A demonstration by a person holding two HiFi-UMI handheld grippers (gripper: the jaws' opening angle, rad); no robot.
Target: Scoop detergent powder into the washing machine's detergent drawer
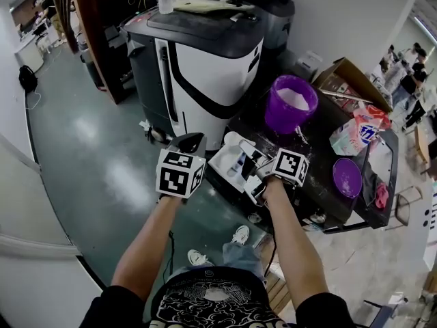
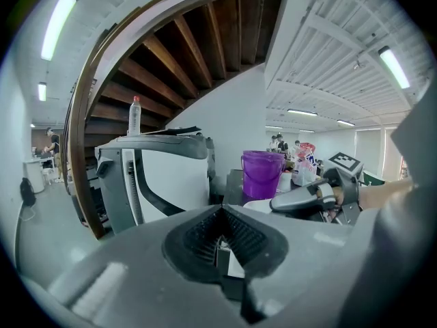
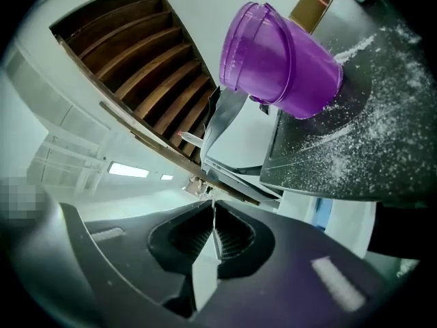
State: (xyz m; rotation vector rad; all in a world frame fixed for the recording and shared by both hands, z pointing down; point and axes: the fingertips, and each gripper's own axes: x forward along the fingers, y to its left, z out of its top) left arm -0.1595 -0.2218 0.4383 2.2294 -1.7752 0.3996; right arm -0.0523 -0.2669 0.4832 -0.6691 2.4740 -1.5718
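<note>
Though illegible the print on the detergent bag (image 1: 356,134) — left hand-held gripper (image 2: 219,212), right hand-held gripper (image 3: 213,208) — jaws together.

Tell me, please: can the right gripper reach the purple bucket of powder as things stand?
Probably yes. The purple bucket stands open on the dark table just ahead of the right gripper, with nothing between them. A purple lid lies aside. The jaws are together, though, and hold no scoop.
</note>
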